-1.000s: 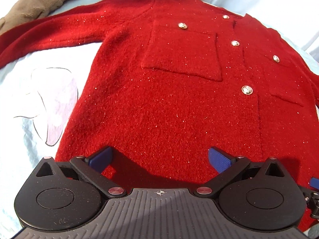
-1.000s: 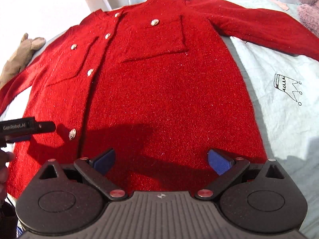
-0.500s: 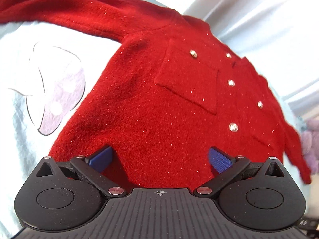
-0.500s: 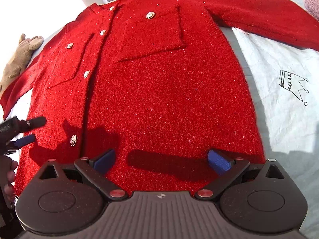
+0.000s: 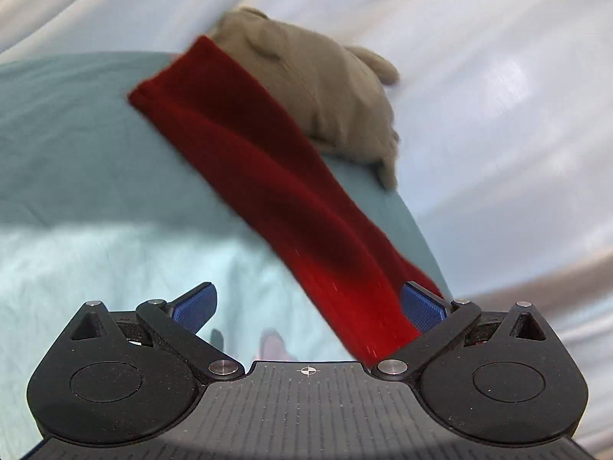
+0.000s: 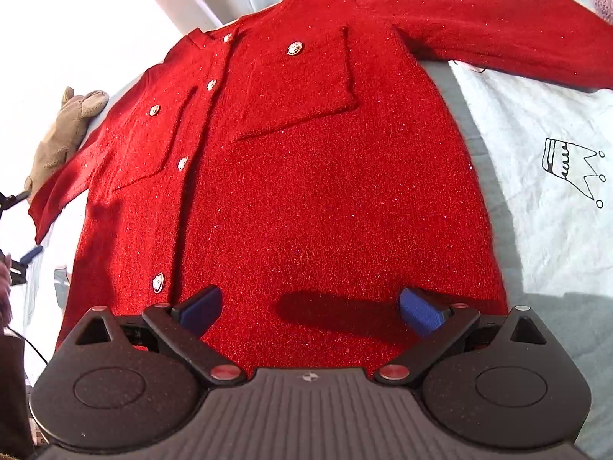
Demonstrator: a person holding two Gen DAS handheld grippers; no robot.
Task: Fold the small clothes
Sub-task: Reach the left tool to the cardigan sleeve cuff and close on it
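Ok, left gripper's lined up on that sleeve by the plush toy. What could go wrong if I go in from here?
Likely snags:
1. The sleeve lies against the tan plush toy, so lifting the cuff may drag the toy along.
2. The left gripper is open with the sleeve only beside its right finger; closing now could pinch just an edge, or the bed sheet.
3. The right gripper hovers open over the cardigan, so nothing pins the body; it may shift.

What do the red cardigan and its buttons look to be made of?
Red cardigan: fuzzy knit, likely wool blend, with tiny glints suggesting metallic thread. Buttons: shiny, pale gold or silver, embossed; metal or coated plastic, cannot tell which.
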